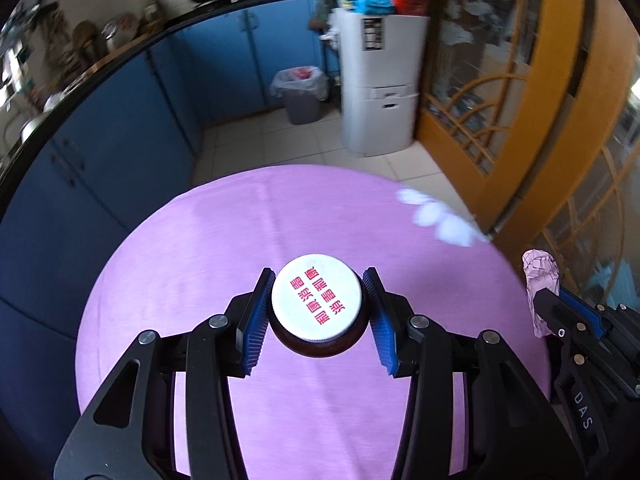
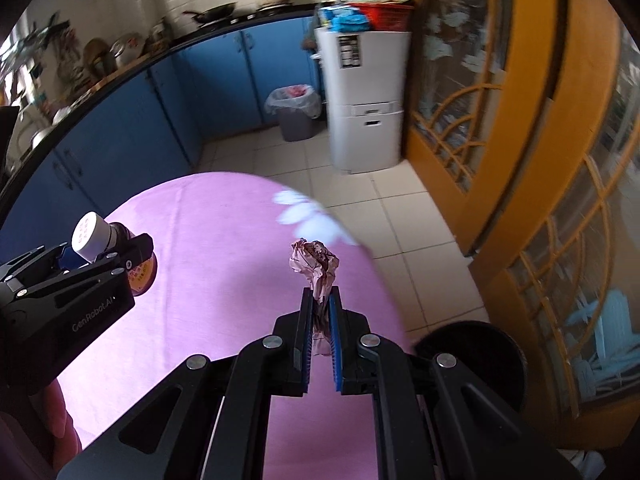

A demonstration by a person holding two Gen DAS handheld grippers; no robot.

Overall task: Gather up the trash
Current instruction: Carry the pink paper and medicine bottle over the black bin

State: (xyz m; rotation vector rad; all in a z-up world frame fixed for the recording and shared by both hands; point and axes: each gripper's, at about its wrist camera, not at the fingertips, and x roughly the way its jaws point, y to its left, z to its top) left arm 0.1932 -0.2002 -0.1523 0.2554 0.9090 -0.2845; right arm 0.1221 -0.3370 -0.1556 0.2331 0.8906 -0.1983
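Observation:
My left gripper [image 1: 319, 280] is shut on a small brown bottle [image 1: 318, 304] with a white cap printed in red, held above the pink tablecloth [image 1: 200, 280]. The bottle also shows in the right wrist view [image 2: 104, 236], with the left gripper [image 2: 80, 276] around it. My right gripper [image 2: 321, 294] is shut on a crumpled pinkish paper wad [image 2: 314, 262], held above the cloth [image 2: 208, 240]. The wad also shows in the left wrist view [image 1: 540, 280], in the right gripper [image 1: 560, 300].
A grey trash bin with a white liner [image 1: 300, 94] stands on the tiled floor by the blue cabinets [image 1: 120, 120]; it also shows in the right wrist view [image 2: 295, 114]. A white appliance [image 1: 380, 84] stands beside it. Orange glazed doors [image 2: 520, 120] are on the right. A black round stool [image 2: 472, 356] stands by the table.

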